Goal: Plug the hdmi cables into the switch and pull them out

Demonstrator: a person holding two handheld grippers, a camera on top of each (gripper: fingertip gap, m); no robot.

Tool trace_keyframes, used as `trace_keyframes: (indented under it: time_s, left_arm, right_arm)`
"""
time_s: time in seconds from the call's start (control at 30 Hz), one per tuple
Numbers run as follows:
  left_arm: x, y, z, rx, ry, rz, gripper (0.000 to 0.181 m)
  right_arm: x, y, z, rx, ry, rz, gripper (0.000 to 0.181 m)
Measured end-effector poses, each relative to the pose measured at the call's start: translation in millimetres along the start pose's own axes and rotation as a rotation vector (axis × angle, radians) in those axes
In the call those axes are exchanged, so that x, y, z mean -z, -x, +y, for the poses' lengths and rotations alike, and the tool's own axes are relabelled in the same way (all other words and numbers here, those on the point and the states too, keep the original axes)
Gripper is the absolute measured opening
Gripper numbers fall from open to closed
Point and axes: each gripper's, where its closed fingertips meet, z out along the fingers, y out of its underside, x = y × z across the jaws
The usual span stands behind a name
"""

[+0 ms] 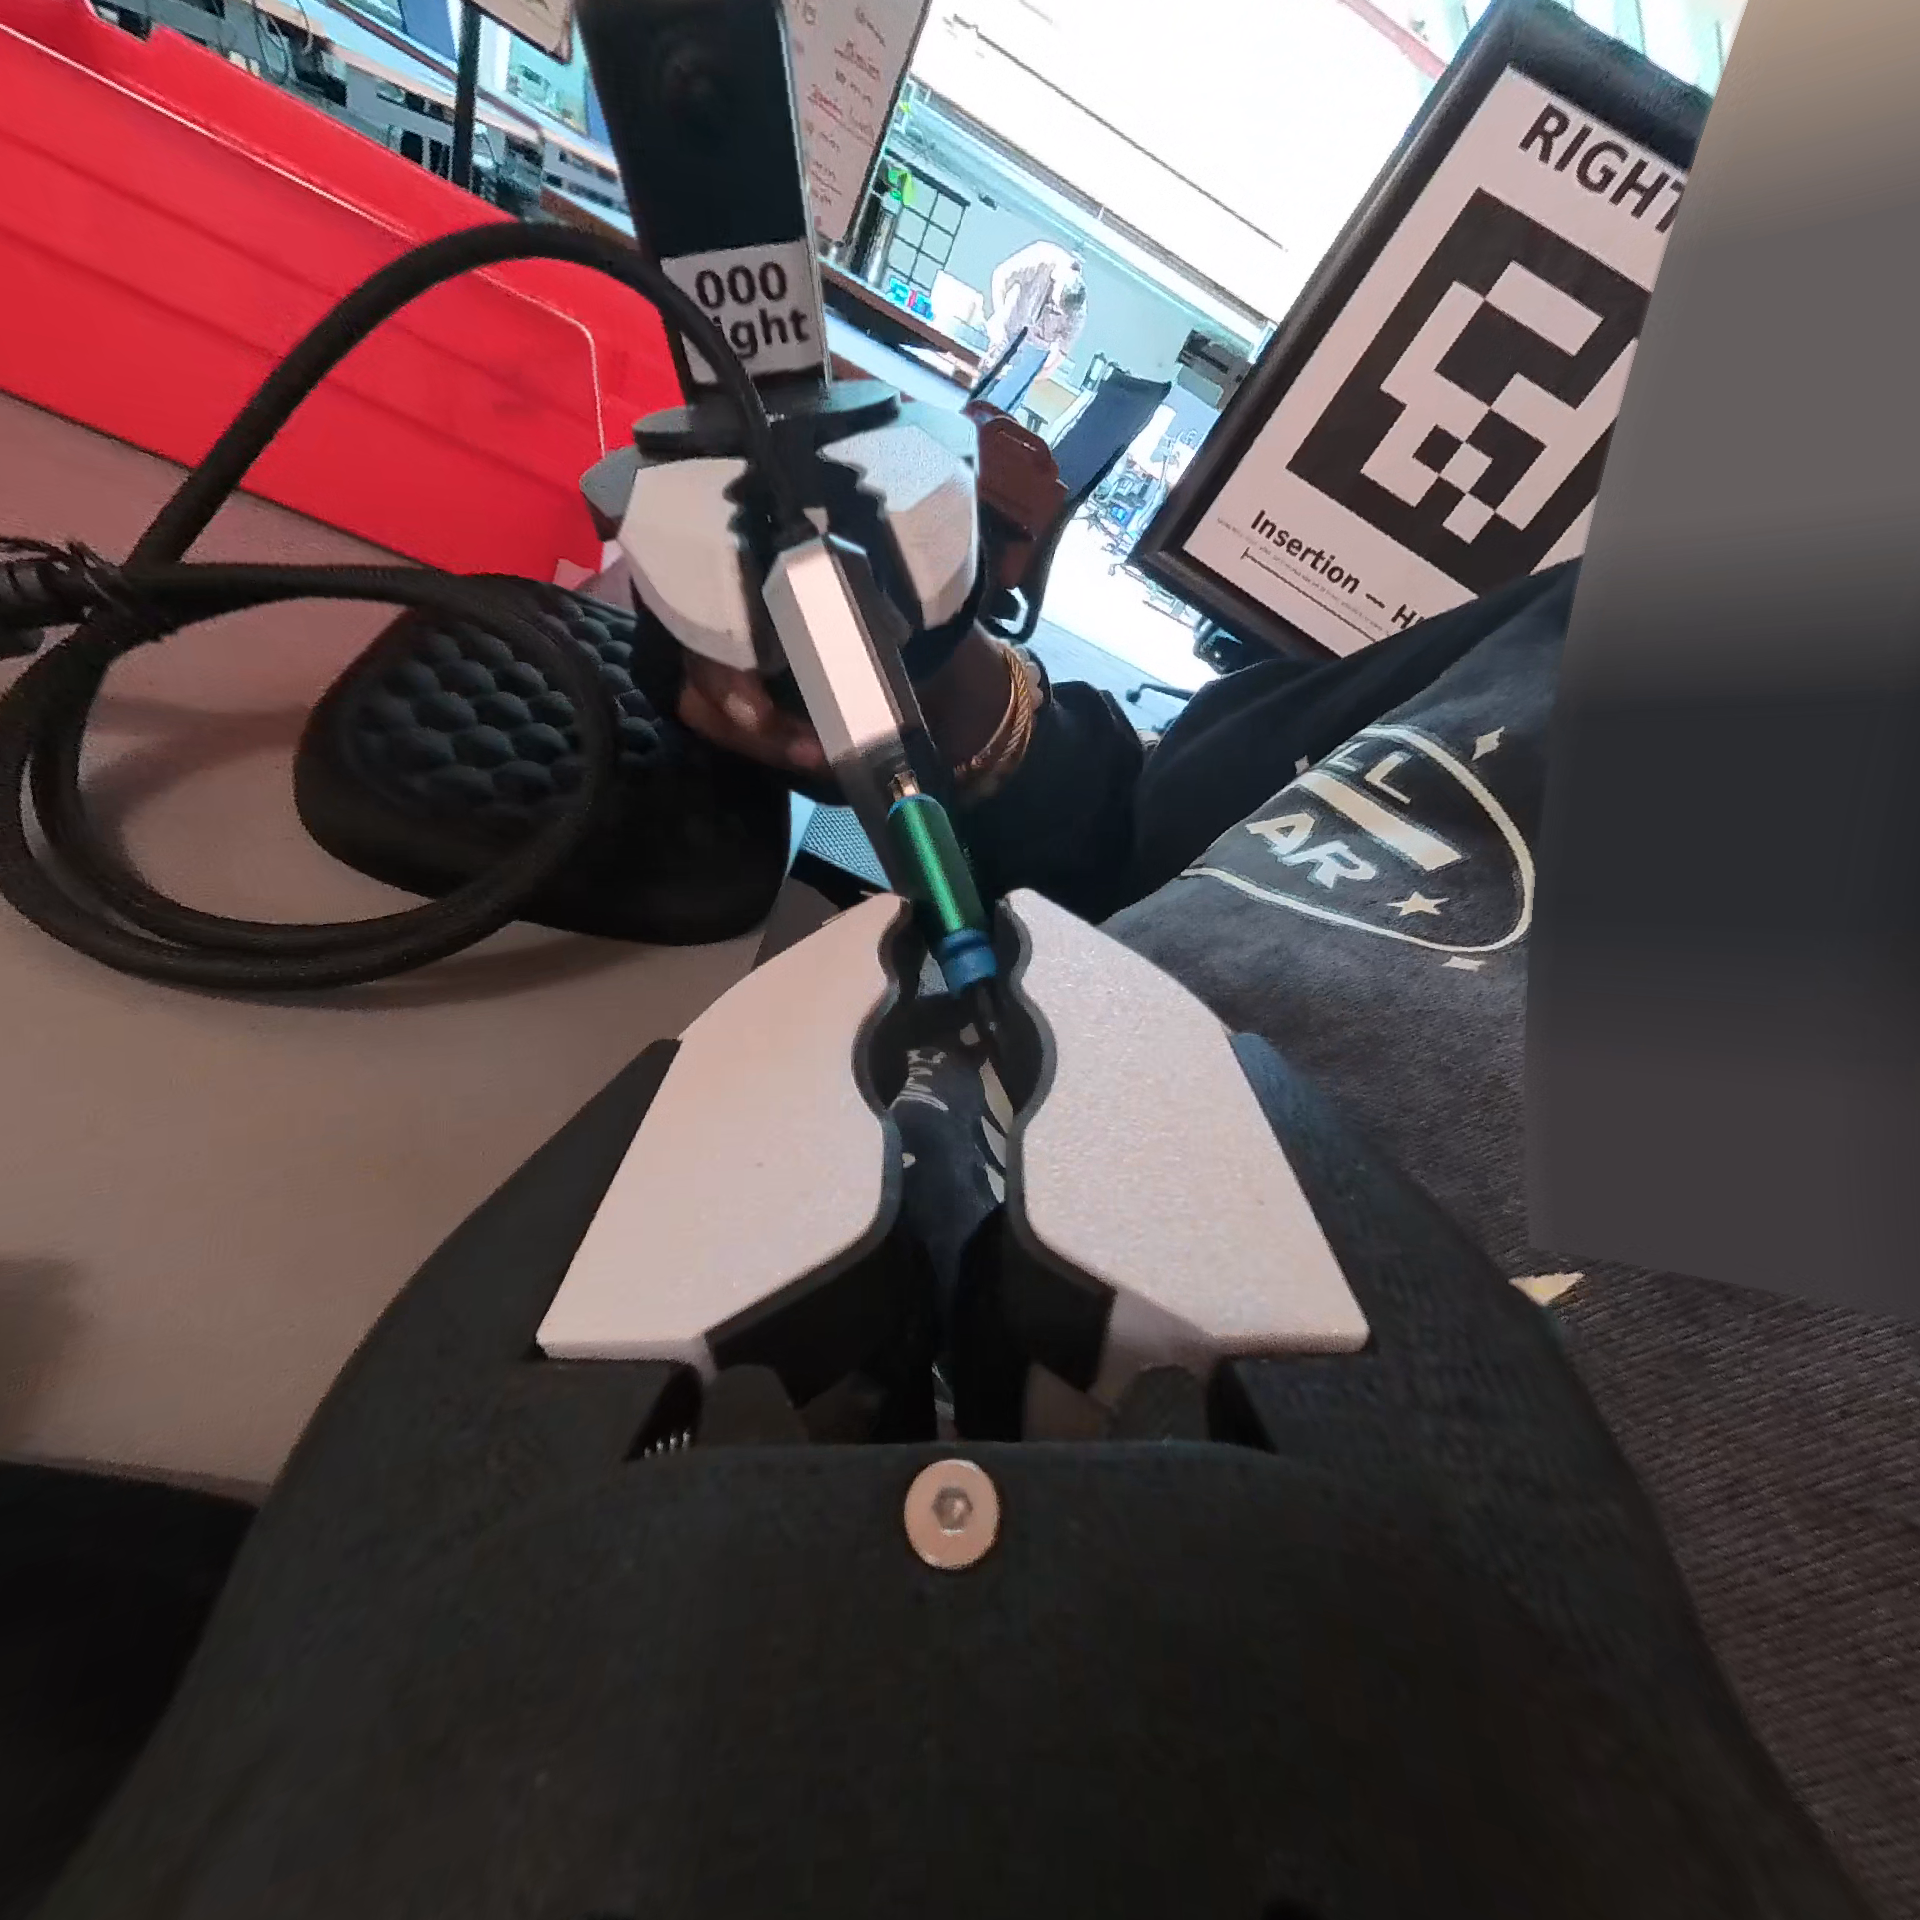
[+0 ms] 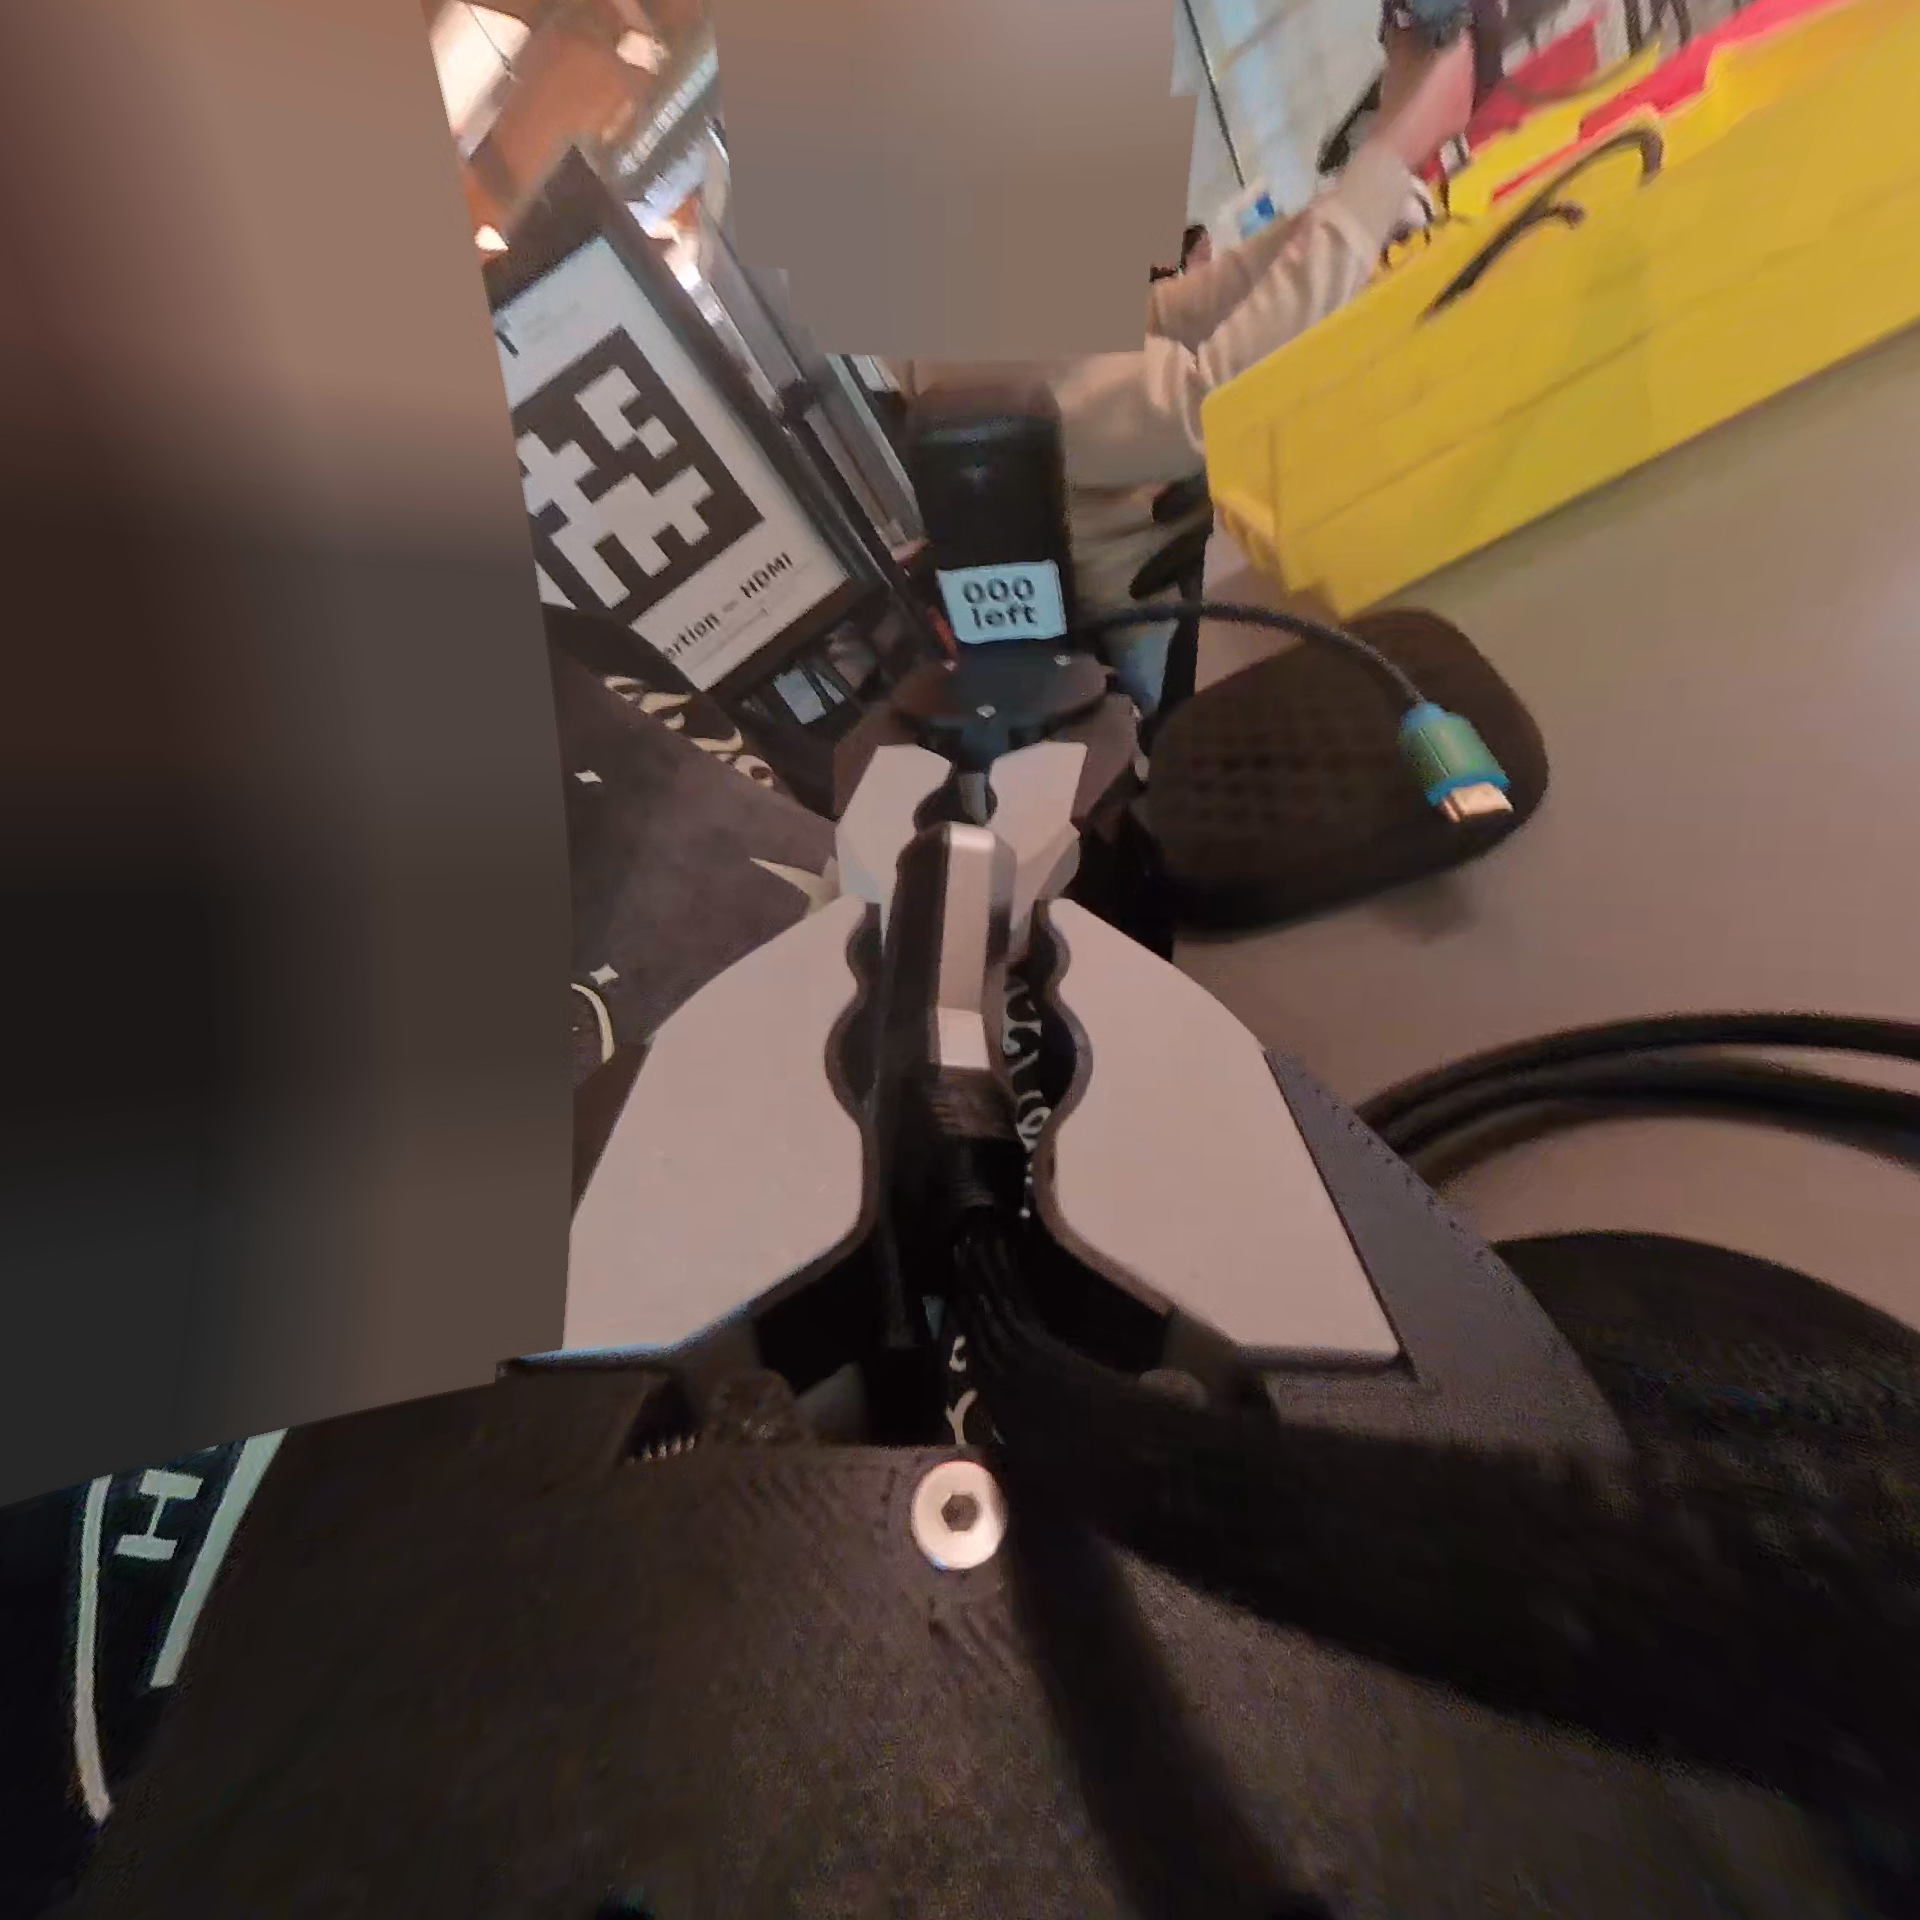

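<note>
Left gripper (image 1: pixel 954 940): its fingers are pinching the green HDMI plug (image 1: pixel 935 868) at its blue collar, with the plug's cable running back between the fingers.

Right gripper (image 2: pixel 961 961): its fingers are pinching the switch (image 2: pixel 971 935), a slim silver bar, with the black braided cable (image 1: pixel 312 623) leaving its rear end.

Where the switch is: it is being held in the air between the two sets of fingers, which are facing each other tip to tip, off the desk (image 1: pixel 208 1143).

Plug and switch: the plug's metal tip is sitting at the switch's end port; whether it is fully seated or only partly in cannot be told.

Second HDMI cable (image 2: pixel 1449 769): its green-and-blue plug is lying loose on a black padded rest (image 2: pixel 1299 831), off to the right beyond the right fingers, well apart from the switch.

Step in hand: judging by the alignment, this is the plugging or unplugging of the first cable; which one cannot be told.

Next move: it is calling for a straight push or pull along the switch's long axis, with the right fingers bracing the switch so it is not twisting. The loose plug is not yet in the switch.
</note>
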Motion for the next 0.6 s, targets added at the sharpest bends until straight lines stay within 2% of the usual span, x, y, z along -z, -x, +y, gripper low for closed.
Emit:
trace_keyframes:
  time_s: [0.07, 0.13, 0.37, 0.5, 0.6]
  left_arm:
    - [-0.8, 1.1, 1.1, -0.014, 0.0, -0.018, 0.012]
    - [-1.6, -0.1, 2.5, -0.029, 0.009, -0.017, 0.012]
    - [-5.5, -3.4, 7.5, -0.07, -0.013, -0.025, 0.011]
    - [-13.2, -1.2, 26.8, -0.167, 0.108, -0.083, 0.011]
    - [-11.4, 2.5, 23.9, -0.121, 0.062, -0.095, 0.01]
  right_arm:
    - [-1.2, -1.2, 11.3, -0.019, 0.079, 0.018, 0.029]
    - [-1.5, 5.0, 11.7, -0.015, 0.074, -0.016, 0.023]
    - [-3.4, 10.2, 19.7, 0.026, 0.107, -0.031, 0.025]
    - [-7.5, 10.1, 36.9, 0.047, 0.25, -0.008, 0.023]
    - [-8.6, 6.4, 35.4, 0.043, 0.241, 0.02, 0.023]
